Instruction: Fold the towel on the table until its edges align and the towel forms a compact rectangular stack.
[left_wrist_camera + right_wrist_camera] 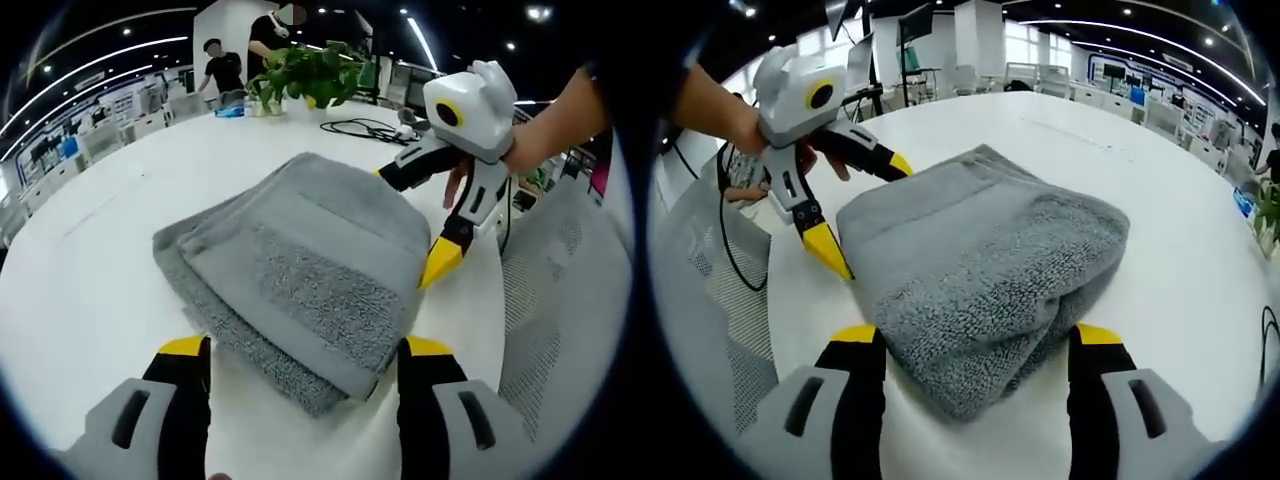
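White round table (80, 300) is carrying everything: both yellow-tipped tongs, left (305, 350) and right (975, 335), are gaping apart at opposite ends of the folded grey terry towel (310, 270), which is lying between them, unclamped.

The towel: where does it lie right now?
The towel lies folded on the white table, between both open grippers, near the table's edge.

I see the grey towel (305, 270) (985, 265) folded into a thick, roughly rectangular stack, lying flat on the white worktop (90, 290).
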A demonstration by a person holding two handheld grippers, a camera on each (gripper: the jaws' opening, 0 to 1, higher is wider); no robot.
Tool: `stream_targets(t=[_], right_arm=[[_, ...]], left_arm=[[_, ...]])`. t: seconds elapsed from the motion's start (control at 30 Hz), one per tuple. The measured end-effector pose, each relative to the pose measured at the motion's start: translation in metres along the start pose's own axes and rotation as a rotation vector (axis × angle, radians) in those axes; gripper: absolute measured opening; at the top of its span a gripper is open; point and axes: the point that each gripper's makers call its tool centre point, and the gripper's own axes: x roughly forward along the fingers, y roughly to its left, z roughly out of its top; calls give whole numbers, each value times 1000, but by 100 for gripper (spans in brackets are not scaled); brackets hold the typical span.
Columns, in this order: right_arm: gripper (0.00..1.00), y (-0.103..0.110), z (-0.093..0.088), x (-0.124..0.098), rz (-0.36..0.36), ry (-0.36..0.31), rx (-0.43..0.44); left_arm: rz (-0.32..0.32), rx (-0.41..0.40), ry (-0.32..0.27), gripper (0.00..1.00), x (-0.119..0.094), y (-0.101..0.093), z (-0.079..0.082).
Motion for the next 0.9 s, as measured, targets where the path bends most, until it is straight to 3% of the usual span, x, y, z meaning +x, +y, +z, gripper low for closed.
stream_targets(t=[0.3, 0.9], right_arm=[[74, -7, 4, 9, 10, 5, -7], [73, -29, 28, 27, -3, 4, -40]], left_arm=[[-12, 5, 8, 76, 7, 5, 3], [2, 13, 28, 75, 17, 38, 14]])
